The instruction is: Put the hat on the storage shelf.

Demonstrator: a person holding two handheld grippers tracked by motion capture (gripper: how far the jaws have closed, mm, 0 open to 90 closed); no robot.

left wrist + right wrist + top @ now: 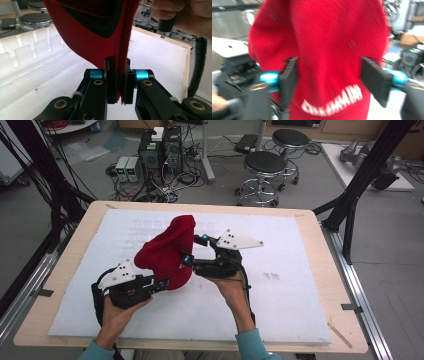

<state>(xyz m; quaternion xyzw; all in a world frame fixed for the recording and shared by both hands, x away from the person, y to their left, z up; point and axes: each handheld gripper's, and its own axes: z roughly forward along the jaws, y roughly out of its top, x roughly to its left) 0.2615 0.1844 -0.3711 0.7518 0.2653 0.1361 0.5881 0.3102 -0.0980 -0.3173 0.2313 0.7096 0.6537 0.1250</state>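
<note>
The left gripper (pixel 161 285) is clenched on the lower edge of the red knitted hat (pixel 167 251), which is held up above the white foam board (pixel 280 285). The right gripper (pixel 194 249) is released, its jaws spread apart beside the hat. The board is laid on the wooden table (pixel 320 245).

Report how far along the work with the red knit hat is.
Done: the red knit hat is off the white mat, held up. In hand: the left gripper is shut on the hat's edge; the right gripper has its jaws spread, the hat between them, not pressed. Left: the right gripper must grip again, and the hat still has to be laid down.
</note>
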